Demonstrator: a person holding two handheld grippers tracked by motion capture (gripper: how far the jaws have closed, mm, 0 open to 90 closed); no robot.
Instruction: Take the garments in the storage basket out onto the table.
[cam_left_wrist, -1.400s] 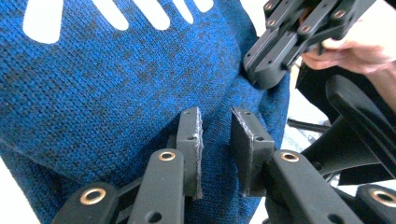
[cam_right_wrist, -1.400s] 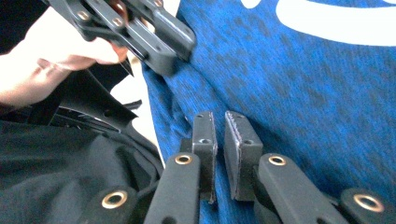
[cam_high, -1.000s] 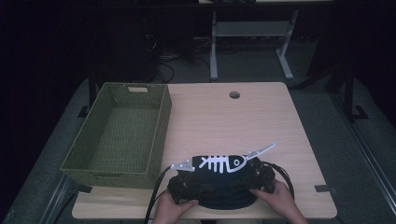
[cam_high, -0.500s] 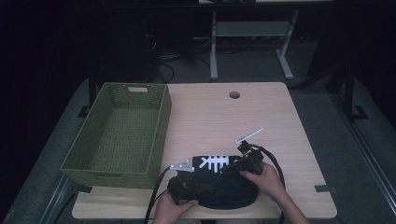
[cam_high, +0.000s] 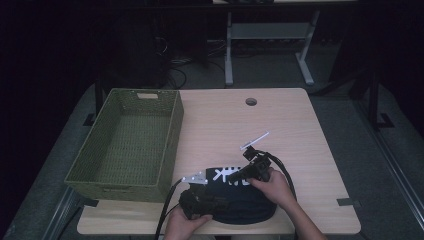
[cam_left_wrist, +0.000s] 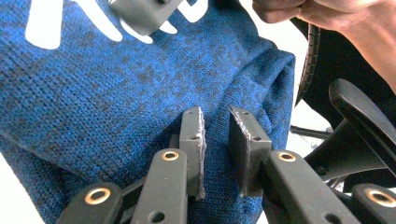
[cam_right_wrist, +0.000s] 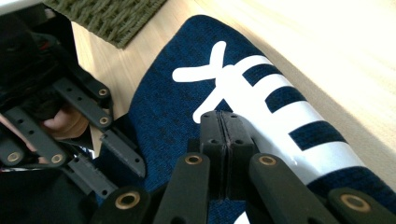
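Observation:
A dark blue knitted garment (cam_high: 240, 205) with a white fish-bone print lies folded at the table's front edge. My left gripper (cam_high: 217, 204) lies at its near left side, pointing right. In the left gripper view its pads (cam_left_wrist: 194, 140) stand a little apart over the blue knit (cam_left_wrist: 116, 93), so it is open. My right gripper (cam_high: 236, 176) reaches in from the right onto the print. Its jaws have just been closing and now meet, shut (cam_right_wrist: 224, 116), tips against the white print (cam_right_wrist: 261, 107), no cloth visible between them. The left gripper (cam_right_wrist: 105, 161) also appears there, jaws parted.
An empty green woven basket (cam_high: 172, 130) stands on the left of the wooden table (cam_high: 280, 120), close to the garment. A round cable hole (cam_high: 251, 101) is near the far edge. Gripper cables trail off the front edge.
My right gripper has moved left from the garment's right edge onto its top over the white print, and its jaws have closed. The left gripper has stayed put.

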